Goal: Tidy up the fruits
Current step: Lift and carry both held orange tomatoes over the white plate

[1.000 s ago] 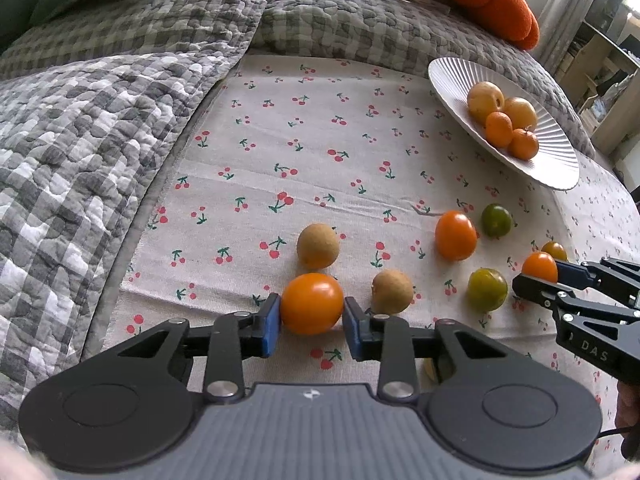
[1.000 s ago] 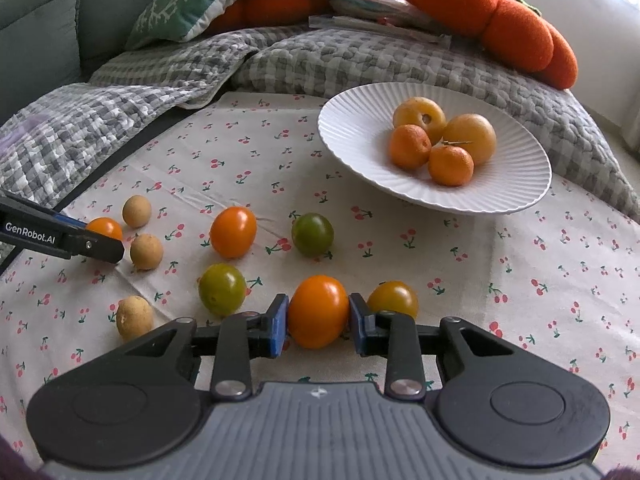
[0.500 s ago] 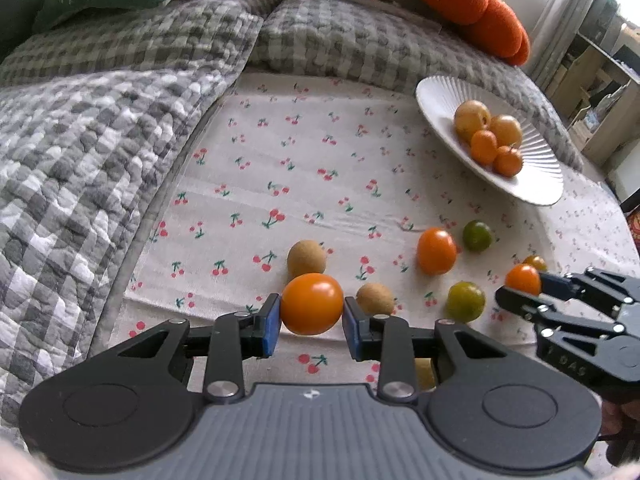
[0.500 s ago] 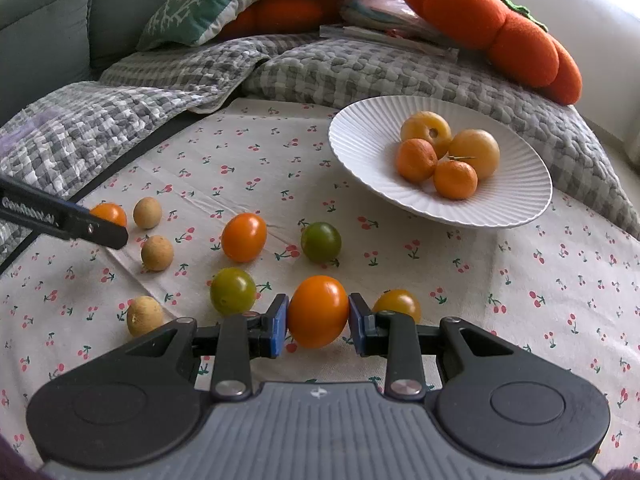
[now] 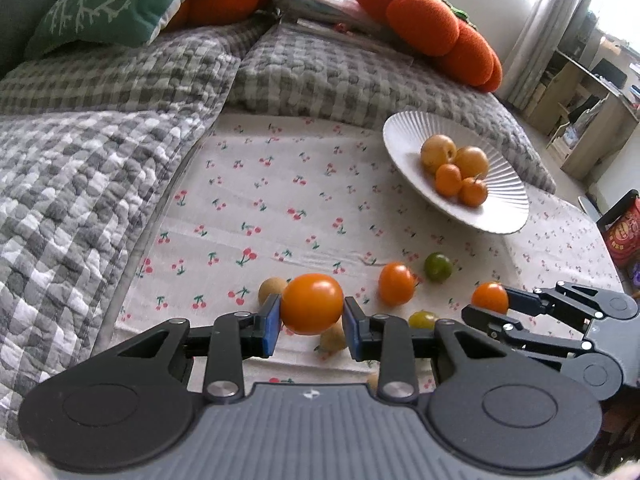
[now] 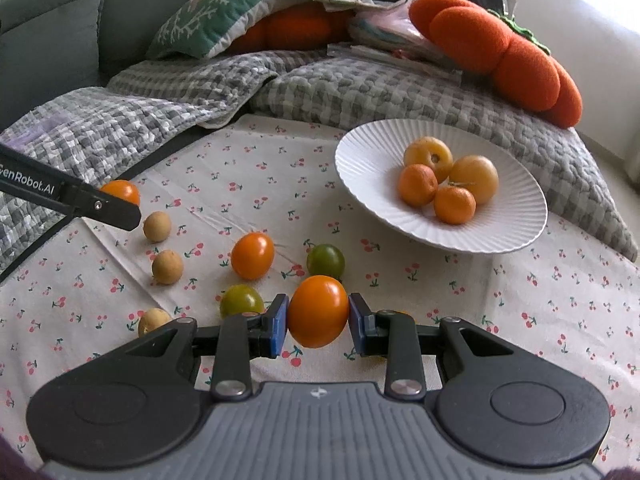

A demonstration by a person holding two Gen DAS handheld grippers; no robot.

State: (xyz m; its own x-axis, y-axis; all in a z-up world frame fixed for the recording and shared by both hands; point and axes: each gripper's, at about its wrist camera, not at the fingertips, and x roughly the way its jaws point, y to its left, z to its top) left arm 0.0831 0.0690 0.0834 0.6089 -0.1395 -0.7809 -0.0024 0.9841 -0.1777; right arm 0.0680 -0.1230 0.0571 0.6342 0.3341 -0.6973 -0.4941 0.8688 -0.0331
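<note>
Tools — left tool clamps orange tomato | right tool clamps second tomato

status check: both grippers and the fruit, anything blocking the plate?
Left gripper shut on orange tomato. Right gripper shut on second orange tomato. White plate holds four fruits, path clear.

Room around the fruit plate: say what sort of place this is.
Most likely a living room at home. A grey sofa stands behind, draped with checked quilts and piled with a green cushion and an orange pumpkin-shaped cushion. The white plate rests on a cherry-print cloth.
</note>
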